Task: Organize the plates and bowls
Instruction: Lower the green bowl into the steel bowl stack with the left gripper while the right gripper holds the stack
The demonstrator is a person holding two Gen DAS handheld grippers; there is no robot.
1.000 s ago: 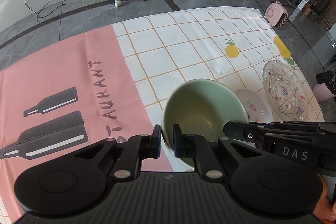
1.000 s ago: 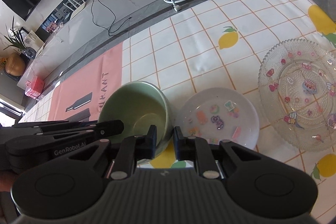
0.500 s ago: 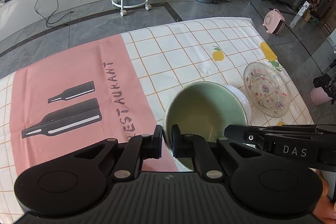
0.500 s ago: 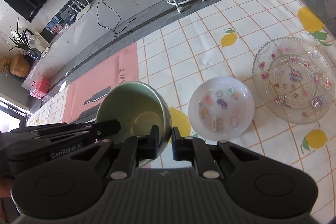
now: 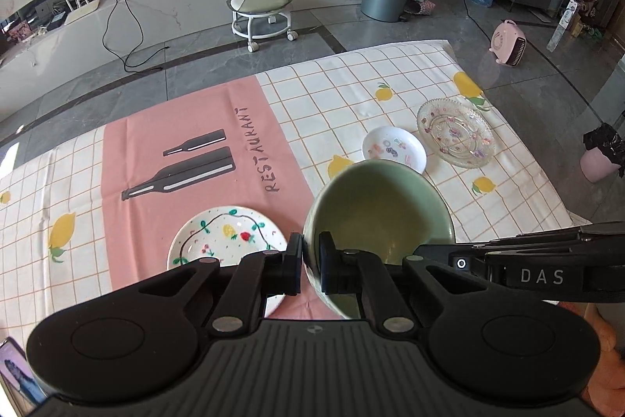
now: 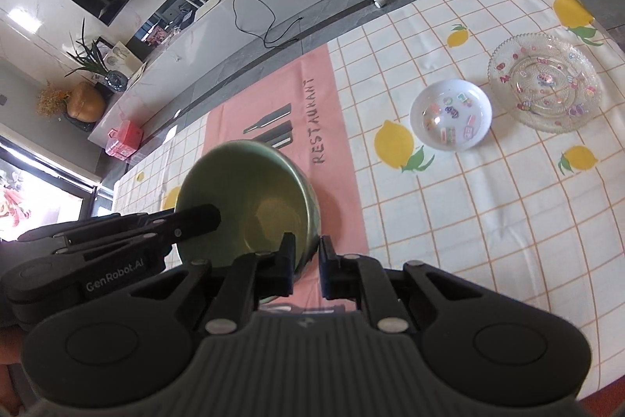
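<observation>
Four pieces of crockery on your desk [image 5: 390, 73], catalogued as follows. Item one: green bowl [image 5: 377, 206], off the cloth and tilted, its near rim pinched by both of your tools at once — left gripper [image 5: 310, 262] clenched on the wall at one side, right gripper [image 6: 304, 270] clenched on the rim at the other, each with one finger inside and one outside. Item two: painted plate [image 5: 218, 237] with fruit and vine pattern, lying on the pink panel directly below and left of the bowl (a likely stacking base, by my reading). Item three: small white dish [image 5: 393, 148], further off. Item four: clear glass plate [image 5: 455, 131], just beside the dish. Hazards: the glazed rim is slick and held only at its edge, so uneven motion between your hands could twist it free; lowering it tilted risks chipping the painted plate.
</observation>
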